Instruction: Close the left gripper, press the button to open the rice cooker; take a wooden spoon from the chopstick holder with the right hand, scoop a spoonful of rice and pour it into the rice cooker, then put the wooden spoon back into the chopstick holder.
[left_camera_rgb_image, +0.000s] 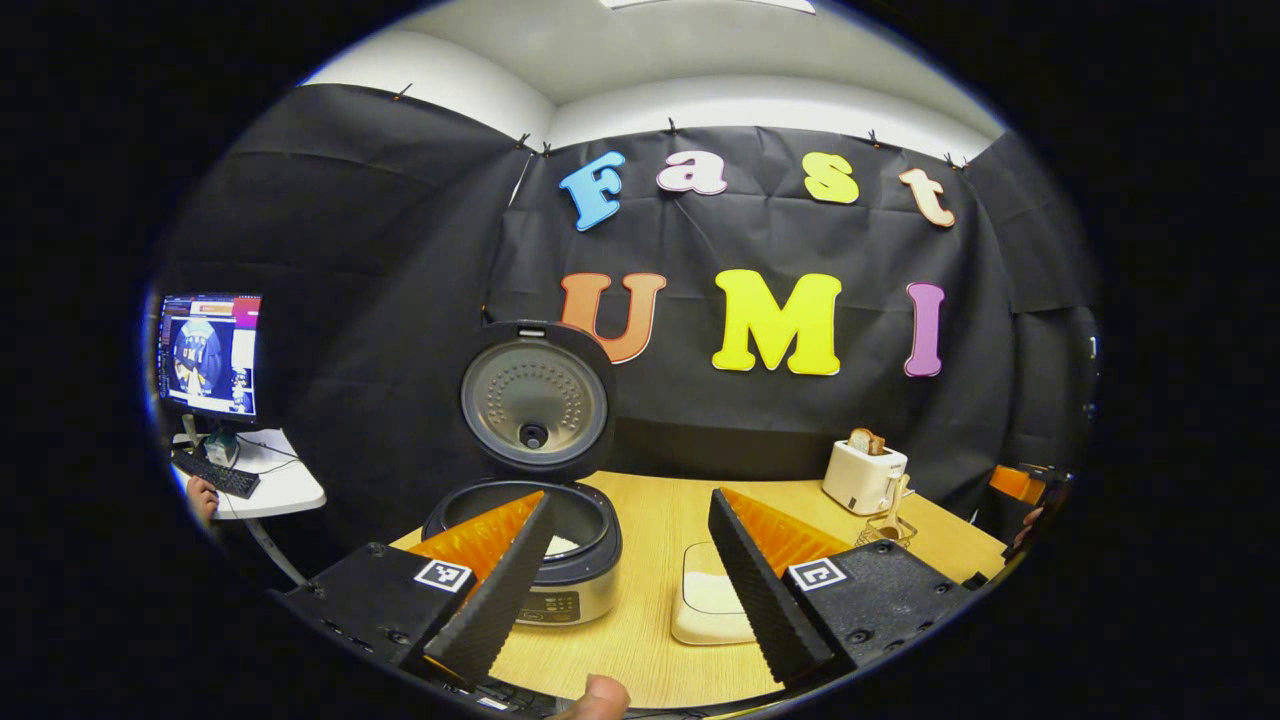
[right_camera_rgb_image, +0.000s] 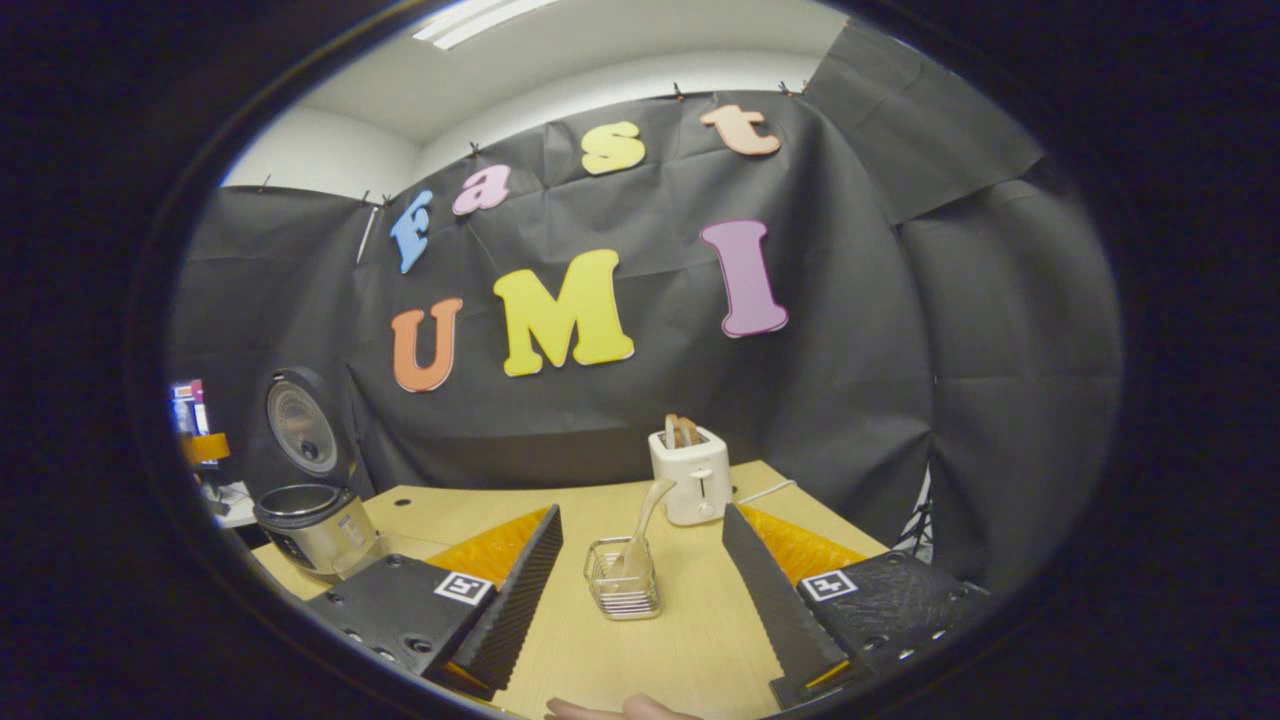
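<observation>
Both our jaws wide, empty. Rice cooker (left_camera_rgb_image: 535, 520) lid up; wooden spoon (right_camera_rgb_image: 640, 530) leans in chopstick holder (right_camera_rgb_image: 622, 580). Off-centre grasp risks tipping holder.

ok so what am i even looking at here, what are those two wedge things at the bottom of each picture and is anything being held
Those wedges are the two fingers of a hand-held gripper. A person carries one gripper in each hand, and a fisheye camera rides on each, looking forward along its fingers.

The left gripper view shows the left gripper, jaws open, holding nothing. Ahead on the wooden table stands the rice cooker with its lid up, beside a shallow white dish of rice.

The right gripper view shows the right gripper, also open and empty. Between its fingers, farther off, the wire chopstick holder holds the wooden spoon, with a white toaster behind.
</observation>
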